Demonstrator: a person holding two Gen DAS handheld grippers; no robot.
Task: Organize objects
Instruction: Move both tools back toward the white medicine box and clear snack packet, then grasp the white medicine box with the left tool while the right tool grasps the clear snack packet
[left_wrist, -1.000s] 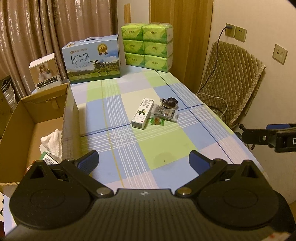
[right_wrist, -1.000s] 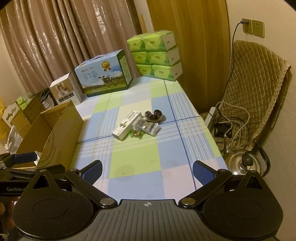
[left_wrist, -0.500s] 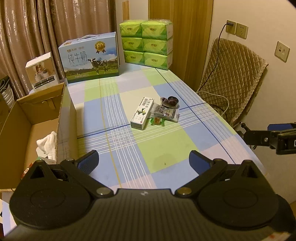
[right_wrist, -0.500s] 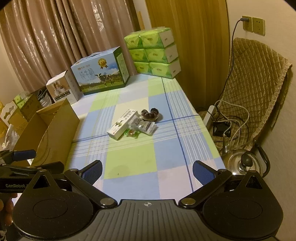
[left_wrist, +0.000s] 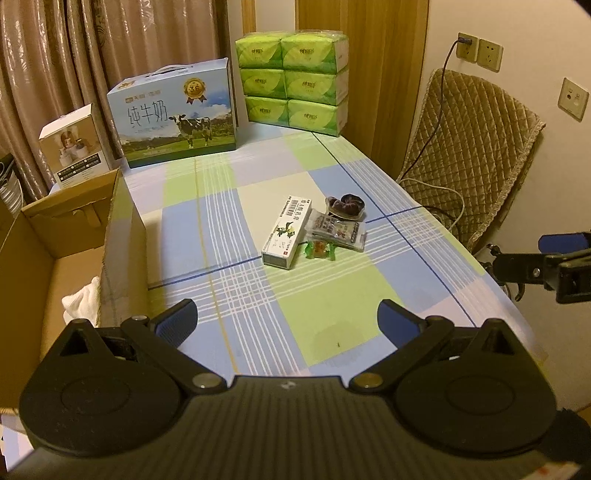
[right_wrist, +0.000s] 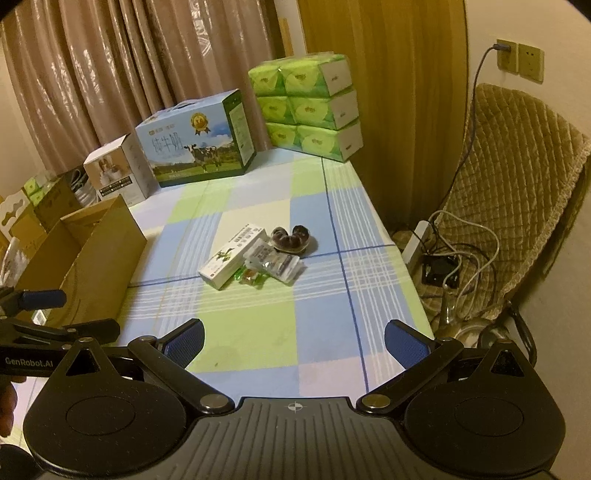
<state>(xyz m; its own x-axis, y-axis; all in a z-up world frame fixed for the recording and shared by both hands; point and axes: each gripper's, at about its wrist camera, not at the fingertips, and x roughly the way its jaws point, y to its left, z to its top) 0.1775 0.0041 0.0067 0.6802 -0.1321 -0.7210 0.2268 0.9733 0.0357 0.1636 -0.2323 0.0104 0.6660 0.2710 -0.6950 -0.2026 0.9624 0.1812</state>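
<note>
Hovering with jaws spread and empty, the left gripper (left_wrist: 286, 319) and right gripper (right_wrist: 293, 338) face the small items (left_wrist: 314, 230) ahead; the cardboard box (left_wrist: 66, 254) is best approached one item at a time.

Brown pleated curtains (left_wrist: 74, 55) hang behind a table covered by a blue-green checked cloth (left_wrist: 303, 306). At right, a quilted tan chair cover (left_wrist: 476, 147) stands below beige wall sockets (left_wrist: 480, 51); warm dim lighting.

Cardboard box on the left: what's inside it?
The left wrist view shows a crumpled white cloth on the floor of the cardboard box. The near wall and the left gripper cover the rest; the right wrist view shows only the box's outside.
</note>
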